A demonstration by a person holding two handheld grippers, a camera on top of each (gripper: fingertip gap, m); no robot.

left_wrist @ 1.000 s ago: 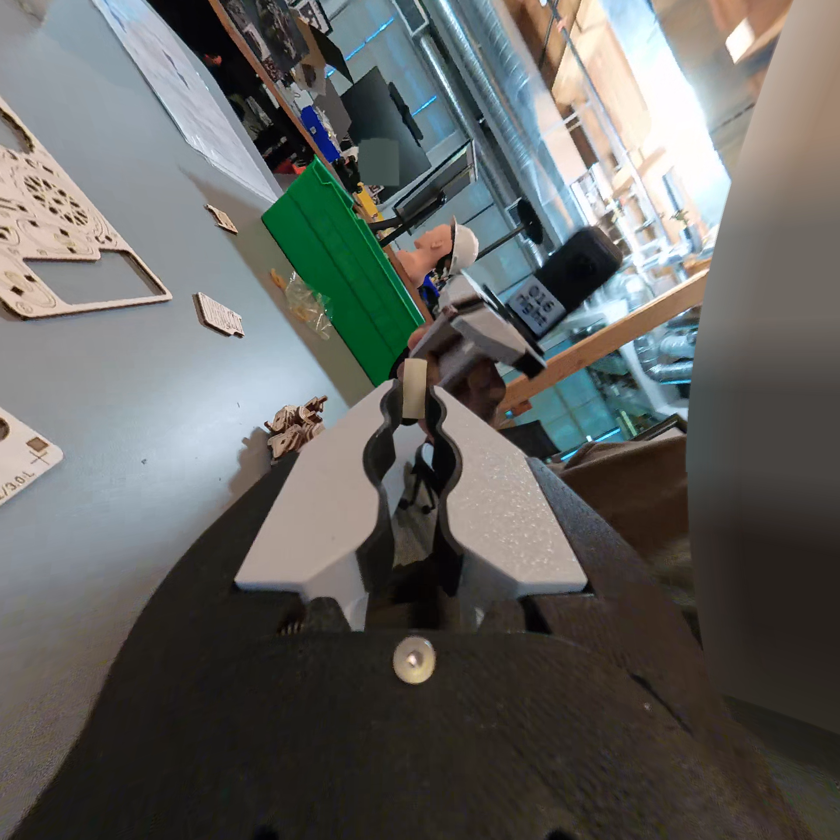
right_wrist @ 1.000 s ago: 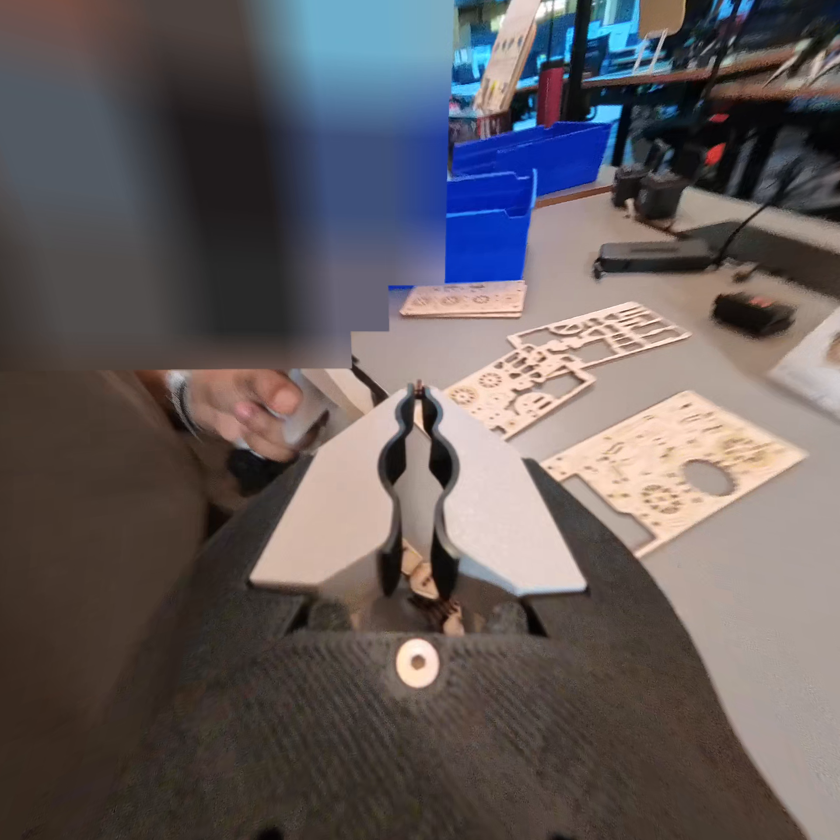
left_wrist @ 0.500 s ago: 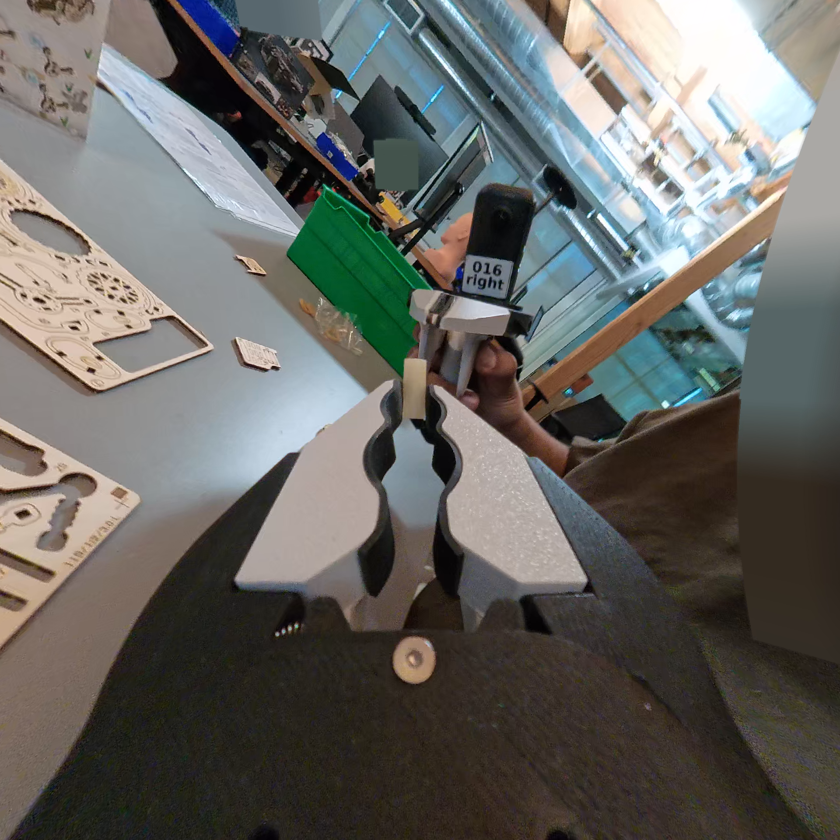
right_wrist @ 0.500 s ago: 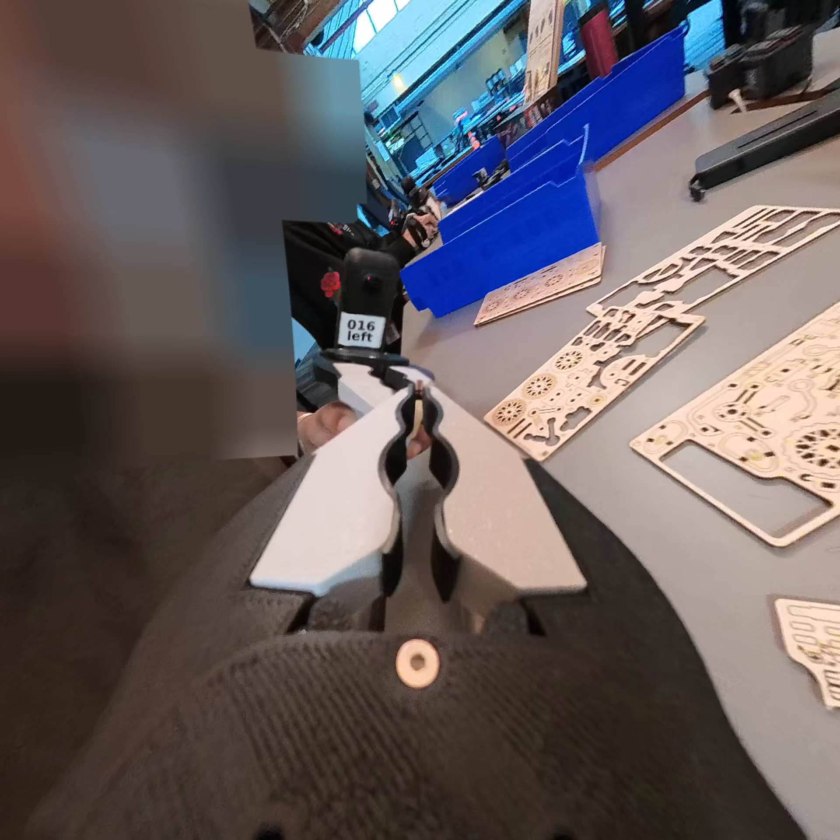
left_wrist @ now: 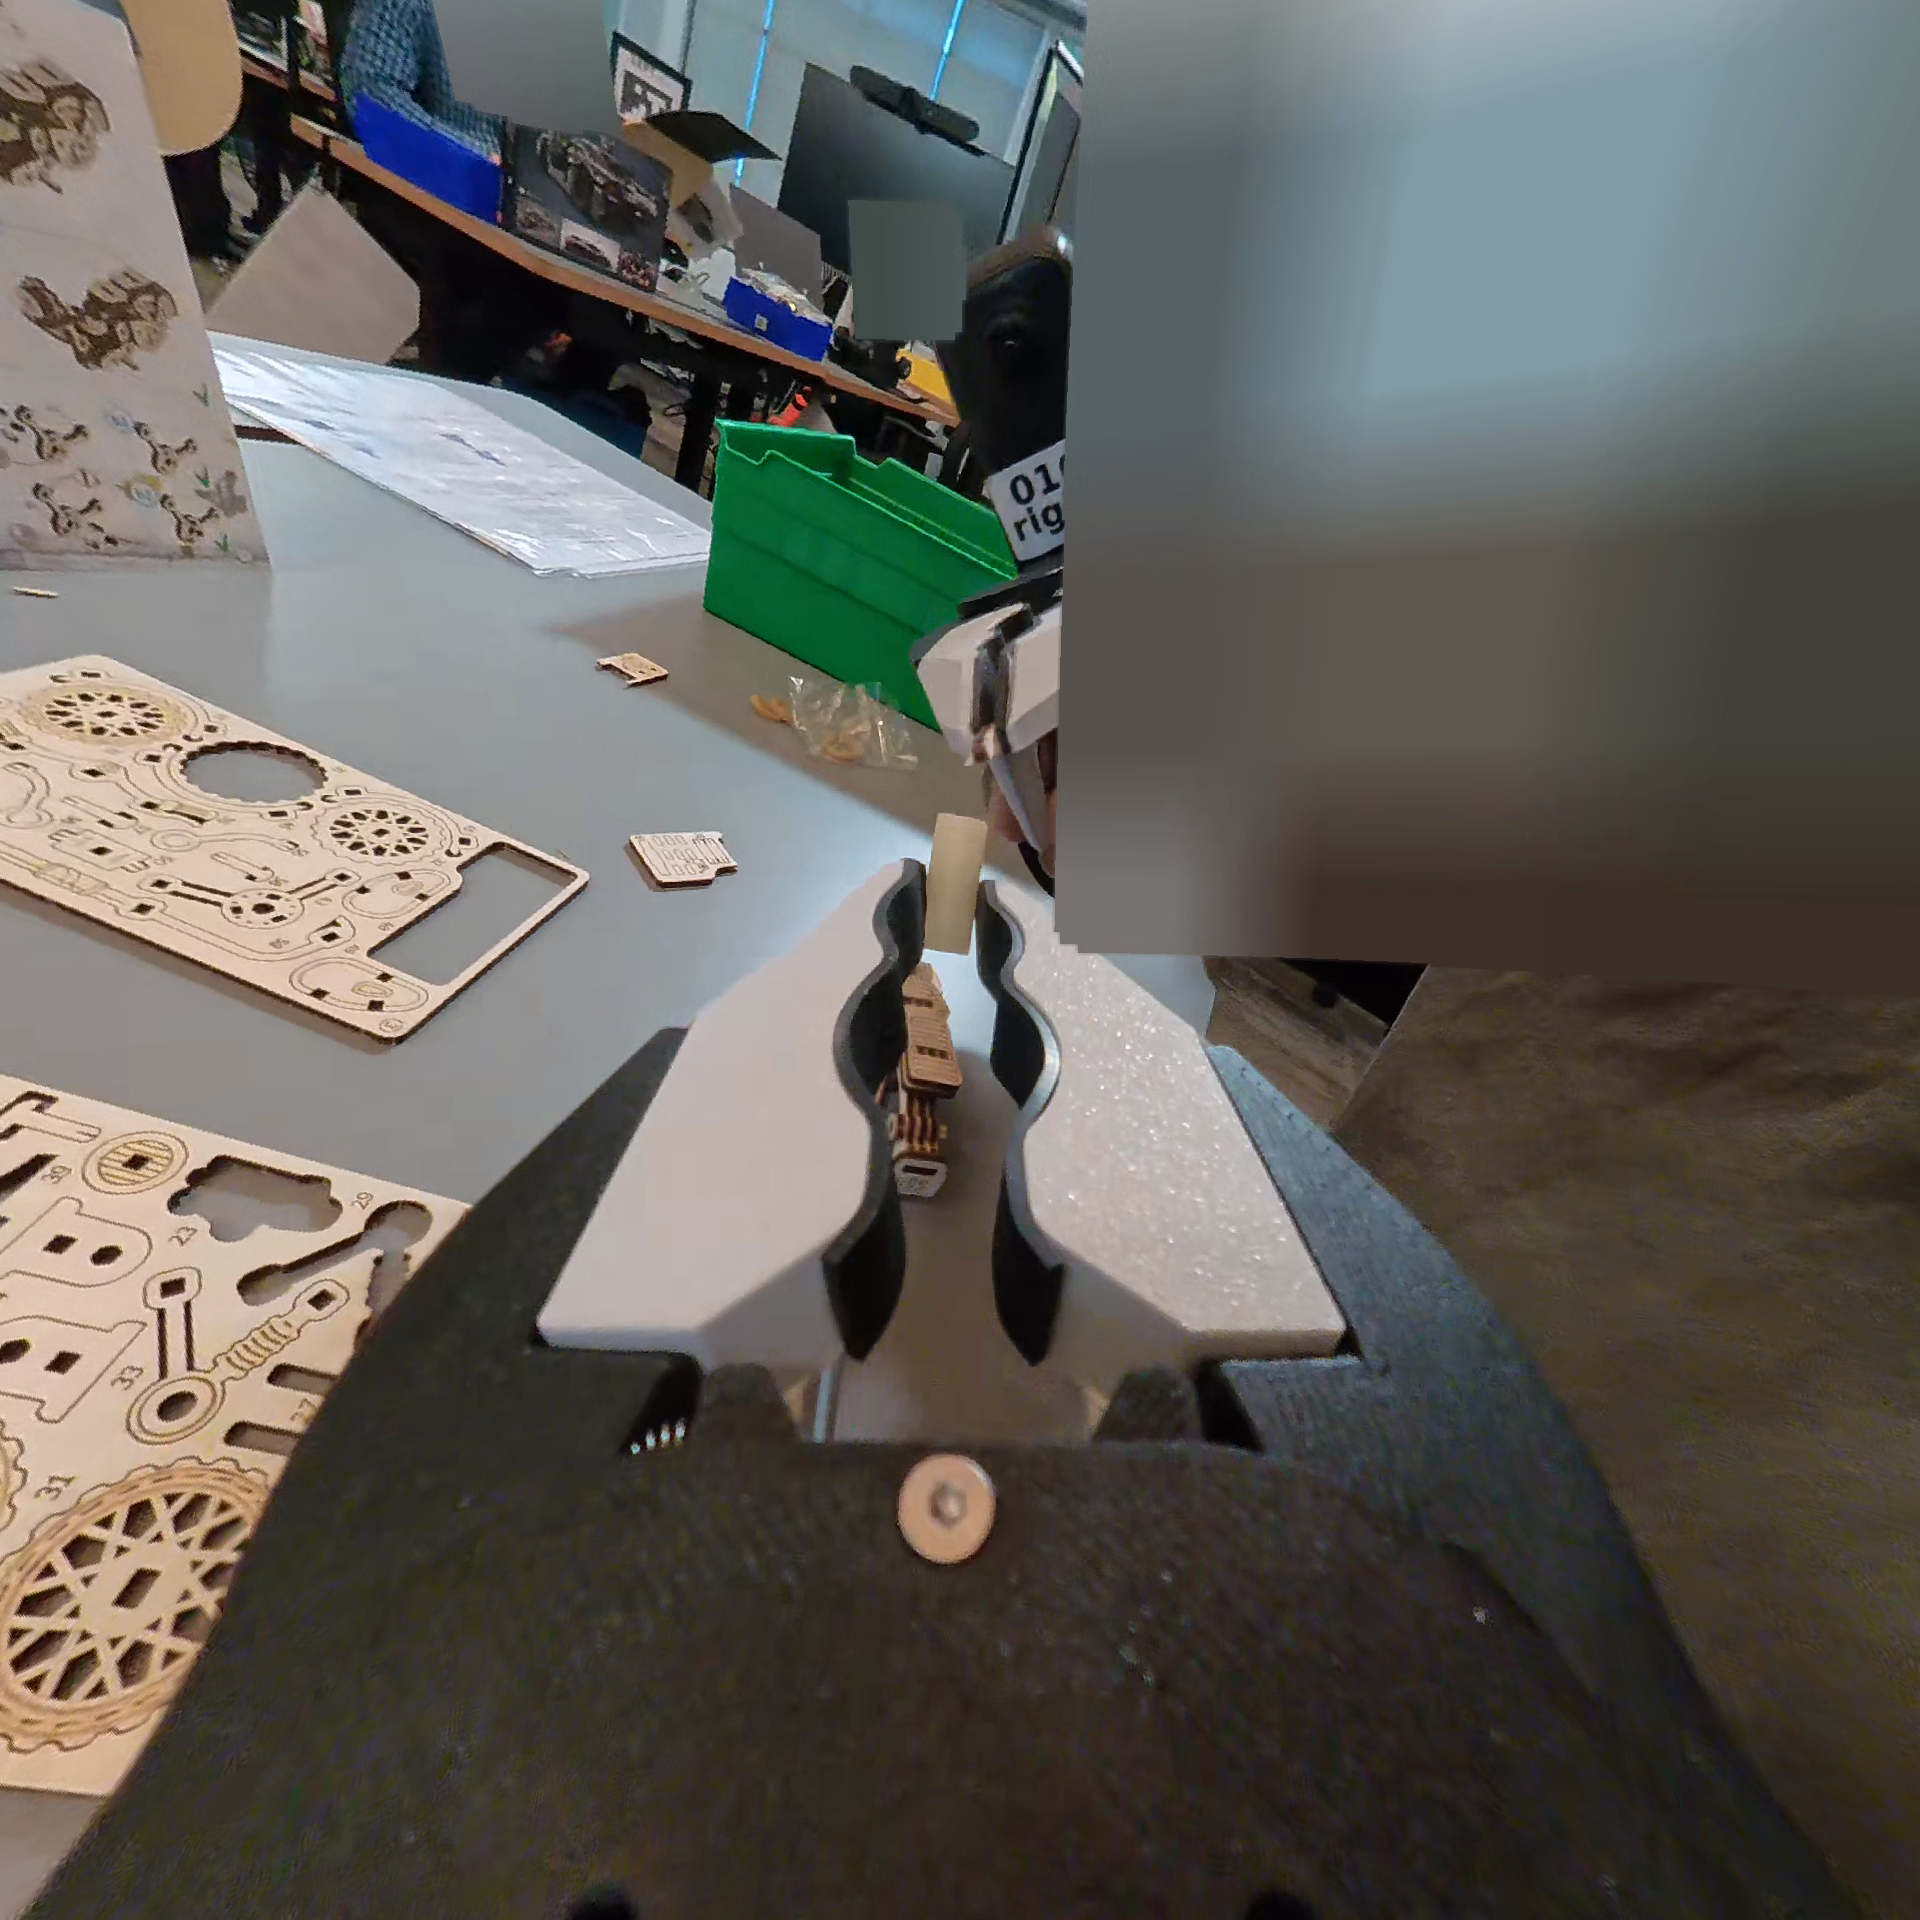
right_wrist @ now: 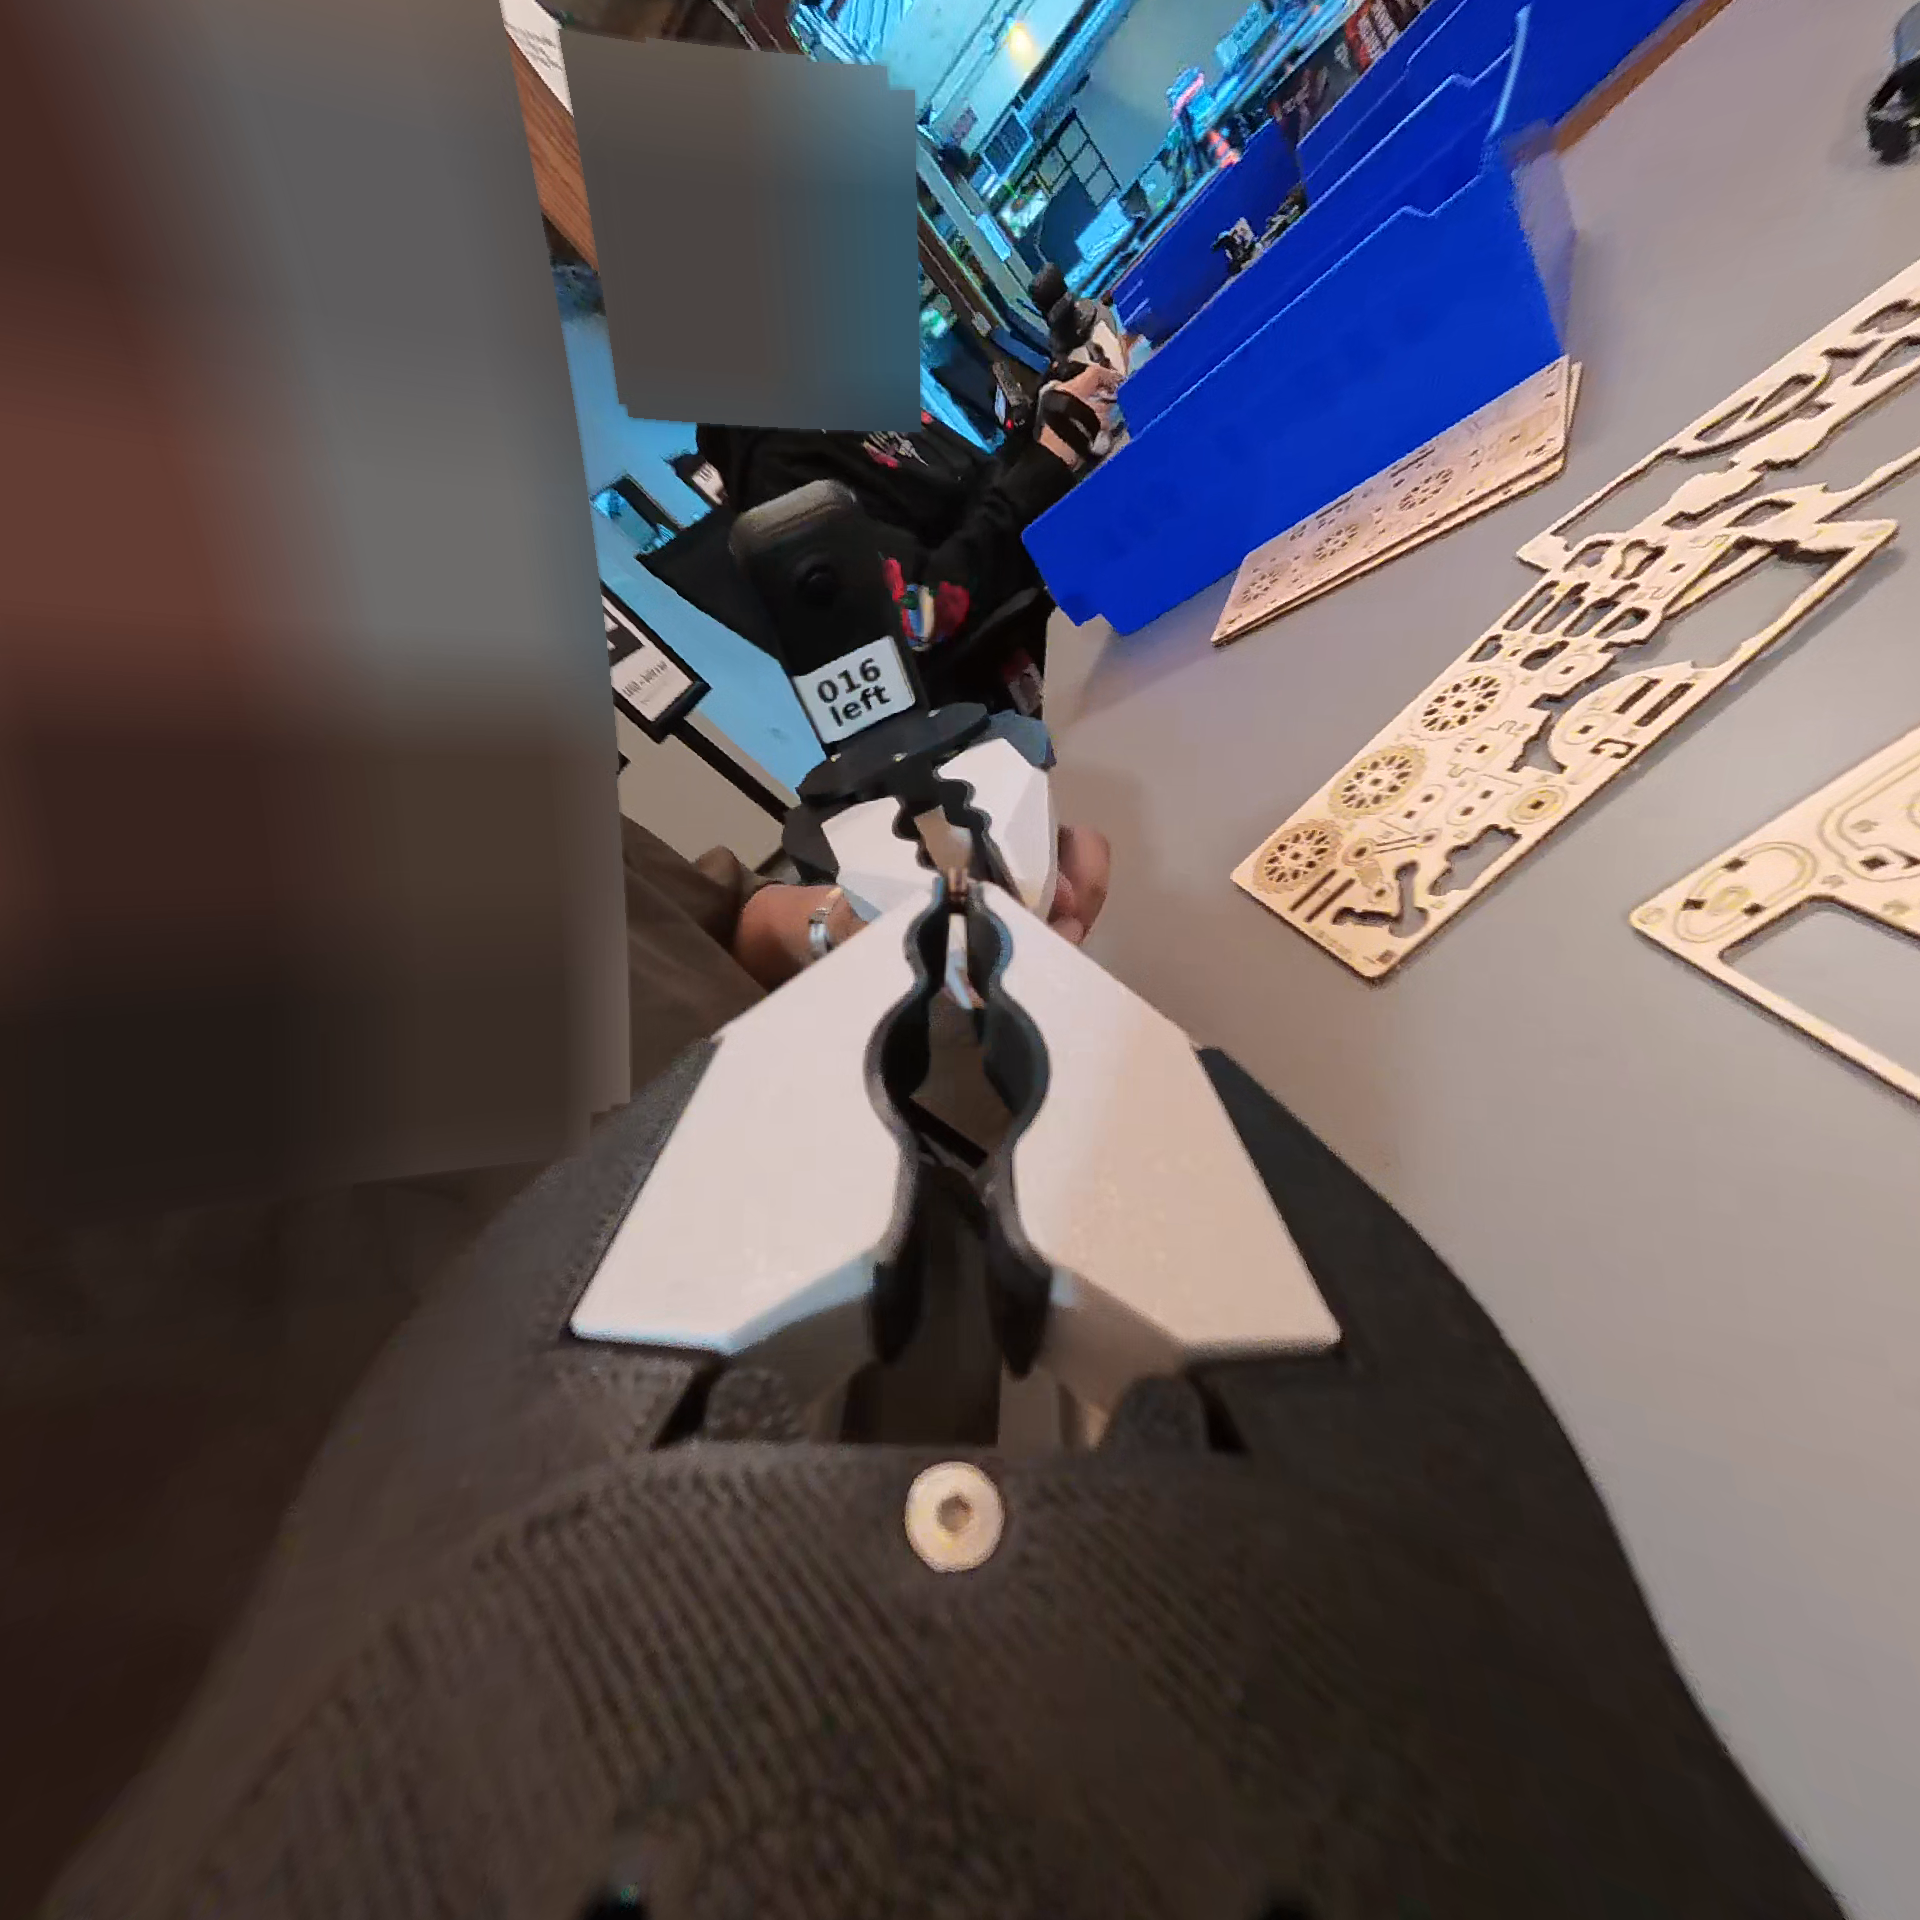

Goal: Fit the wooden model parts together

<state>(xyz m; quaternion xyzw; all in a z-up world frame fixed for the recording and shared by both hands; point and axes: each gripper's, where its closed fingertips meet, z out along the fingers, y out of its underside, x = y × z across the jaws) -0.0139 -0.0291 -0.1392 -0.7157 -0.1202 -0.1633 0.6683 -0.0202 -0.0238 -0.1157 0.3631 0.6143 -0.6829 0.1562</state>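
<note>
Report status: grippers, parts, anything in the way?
Left gripper shut on pale block. Right gripper shut on thin wooden piece, tips near left's. Small wooden assembly on table below. Nothing between them.

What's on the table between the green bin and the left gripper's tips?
Left wrist view: a small clear bag of orange bits lies right before the green bin. From it to the left gripper, shut on a pale piece, only bare table.
</note>
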